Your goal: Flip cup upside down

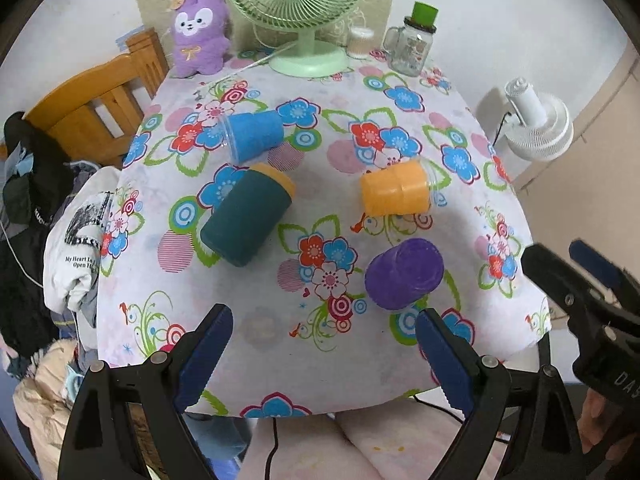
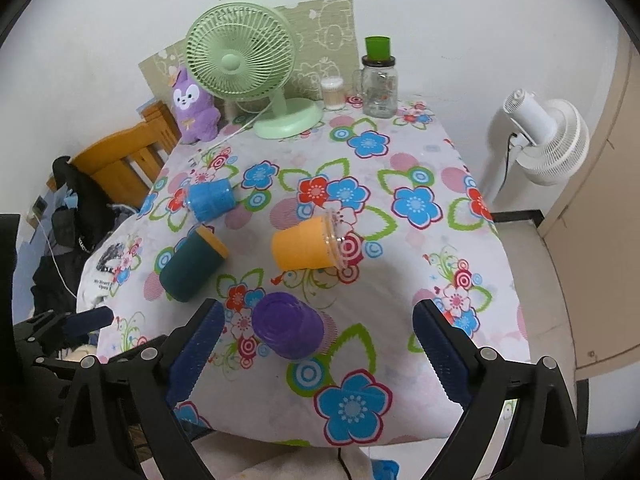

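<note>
- The purple cup (image 2: 287, 326) is seen upside down on the bench (image 2: 404, 296), nearest the edge.
- The orange cup (image 2: 306, 248) lies behind it.
- The left gripper (image 1: 324, 354) and right gripper (image 2: 318, 354) are held wide, empty.

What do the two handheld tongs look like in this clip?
Both the left tongs and right tongs share one build: black plastic frames with silver rivets and dark blue ribbed pads. White lettering marks the right tongs' body.
</note>
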`<state>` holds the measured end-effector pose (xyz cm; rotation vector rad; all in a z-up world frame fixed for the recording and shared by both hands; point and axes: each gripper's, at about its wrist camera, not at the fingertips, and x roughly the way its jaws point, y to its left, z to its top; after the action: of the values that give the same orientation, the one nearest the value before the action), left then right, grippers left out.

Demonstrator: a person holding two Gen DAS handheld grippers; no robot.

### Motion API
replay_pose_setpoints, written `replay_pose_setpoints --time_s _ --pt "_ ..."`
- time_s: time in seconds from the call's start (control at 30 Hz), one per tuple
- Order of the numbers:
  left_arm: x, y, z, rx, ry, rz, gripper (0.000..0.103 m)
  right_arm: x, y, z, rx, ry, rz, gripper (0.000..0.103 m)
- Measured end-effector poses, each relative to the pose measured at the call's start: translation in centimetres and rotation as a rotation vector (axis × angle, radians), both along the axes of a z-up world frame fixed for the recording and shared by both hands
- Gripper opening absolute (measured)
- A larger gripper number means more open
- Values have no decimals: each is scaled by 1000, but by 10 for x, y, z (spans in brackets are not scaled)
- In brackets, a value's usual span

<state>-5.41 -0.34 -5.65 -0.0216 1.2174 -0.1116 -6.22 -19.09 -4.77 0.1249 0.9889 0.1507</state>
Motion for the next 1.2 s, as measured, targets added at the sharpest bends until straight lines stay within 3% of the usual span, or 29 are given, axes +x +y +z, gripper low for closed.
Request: replay_pose_setpoints --time_s 0.33,0.8,1.2 --pt "-7 -5 6 -20 -42 41 103 -14 -12 3 -37 12 -35 97" --pt "-18 -6 27 -5 -153 88 103 -23 -14 16 -56 -25 -64 97" --pt "-20 -4 29 9 -172 99 103 -22 -10 19 -80 -34 -64 97"
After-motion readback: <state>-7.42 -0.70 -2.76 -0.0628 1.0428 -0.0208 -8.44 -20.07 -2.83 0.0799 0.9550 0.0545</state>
